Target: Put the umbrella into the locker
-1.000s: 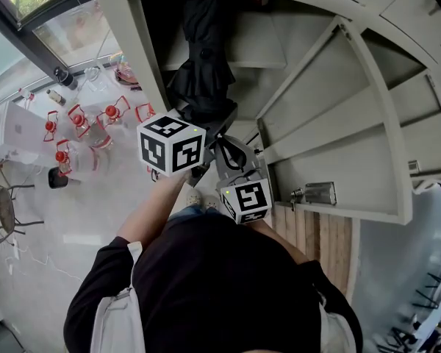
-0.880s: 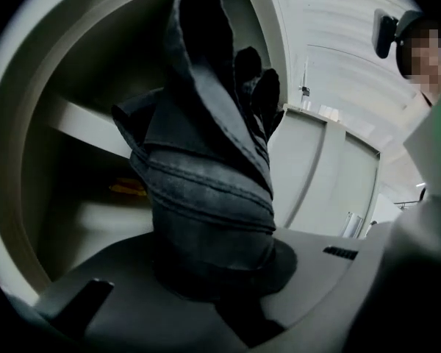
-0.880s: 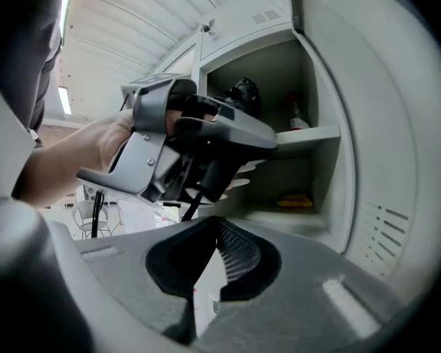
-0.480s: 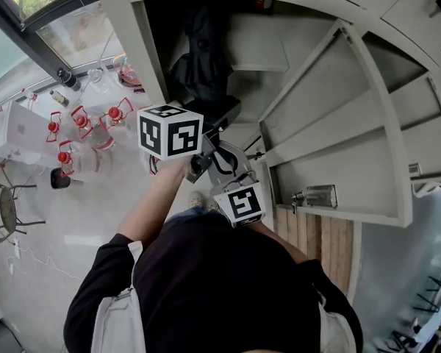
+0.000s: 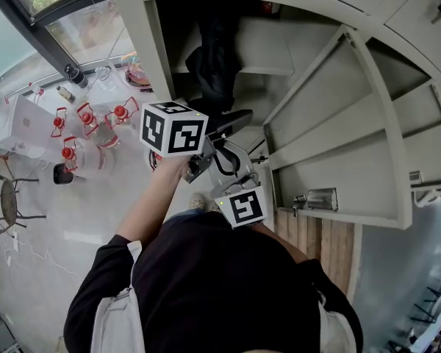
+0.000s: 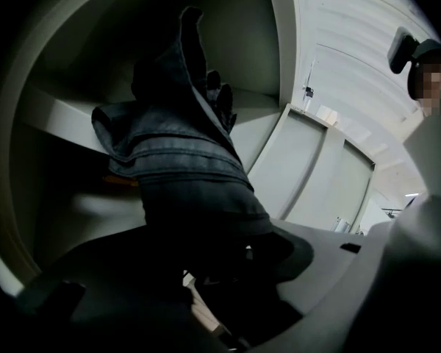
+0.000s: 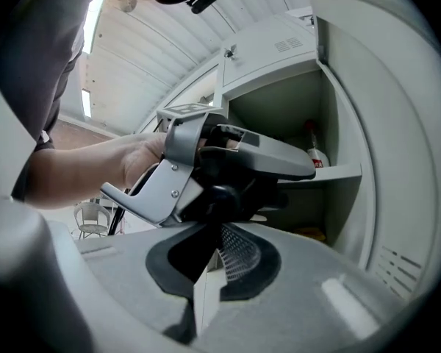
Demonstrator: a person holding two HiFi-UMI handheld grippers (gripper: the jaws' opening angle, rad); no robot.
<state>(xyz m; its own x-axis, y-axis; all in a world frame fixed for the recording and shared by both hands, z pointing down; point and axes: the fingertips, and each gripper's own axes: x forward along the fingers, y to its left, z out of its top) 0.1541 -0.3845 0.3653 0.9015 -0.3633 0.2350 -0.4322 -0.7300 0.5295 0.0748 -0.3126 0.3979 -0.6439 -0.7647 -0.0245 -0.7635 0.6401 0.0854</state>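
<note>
- Umbrella (image 5: 214,57): one, black, folded, standing upright inside the open locker (image 5: 148,65) compartment. It is toward the left wall, and its top rises past the shelf (image 5: 268,50) edge.
- Room to move: the compartment space right of the umbrella looks free. The door (image 5: 338,131) is swung wide to the right, well off the mouth.
- Left tool (image 5: 234,118): at the compartment's front edge. Its jaws have just been opening and now stand apart. The umbrella's lower end sits right at the gap, and the pads are not pressing it.
- Right tool (image 7: 206,289): outside the locker, just behind the left tool and nearer the person. Jaws closed together, nothing between them.
- Count: one umbrella, two tools, one open door, one red-capped bottle (image 7: 317,153) on the shelf.
</note>
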